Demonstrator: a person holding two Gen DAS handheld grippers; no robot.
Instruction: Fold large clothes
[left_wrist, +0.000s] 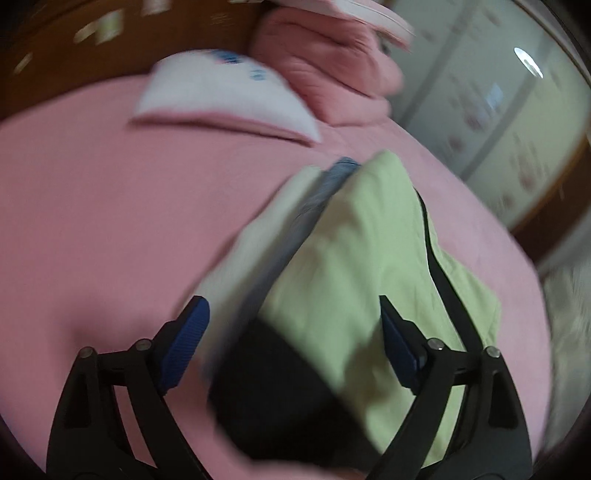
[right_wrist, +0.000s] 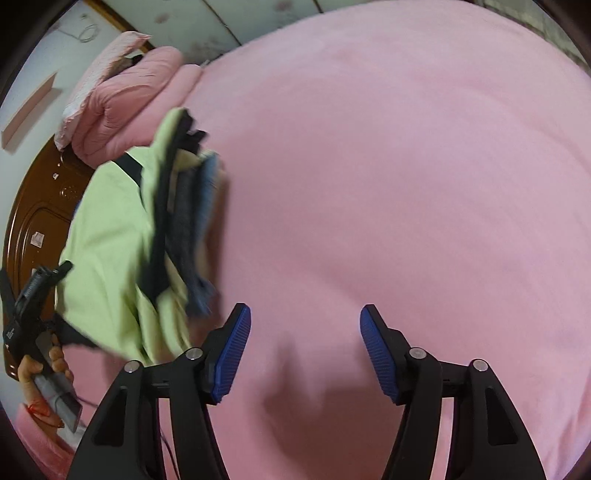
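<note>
Left wrist view: a light green garment (left_wrist: 373, 258) with black trim and a grey-blue inner layer lies bunched on the pink bed cover (left_wrist: 92, 221), blurred by motion, its dark end reaching down between the fingers of the left gripper (left_wrist: 295, 343). The jaws of that gripper stand wide apart, and neither blue pad (left_wrist: 184, 343) presses on the cloth, though the blur makes the gap at the left pad hard to judge. Beyond the garment, toward the brown wooden headboard (left_wrist: 55, 44), a white folded item (left_wrist: 229, 96) with blue print rests on the cover, and just beside it sits a rolled pink quilt (left_wrist: 332, 70). Past the far side of the garment a pale wardrobe front (left_wrist: 498, 122) with faint floral marks closes the scene. In the right wrist view the same garment (right_wrist: 107, 229) lies left of the right gripper (right_wrist: 306, 350), its dark and grey-blue folds (right_wrist: 188, 221) heaped along the near edge. The right gripper's jaws are spread with nothing between them, only bare pink cover (right_wrist: 406, 166) beneath. Left of the garment a person's hand (right_wrist: 40, 369) grips the handle of the left gripper (right_wrist: 33, 295), whose tip sits at the cloth's edge. The pink quilt (right_wrist: 125, 96) lies beyond the garment, against the headboard (right_wrist: 33, 221).
</note>
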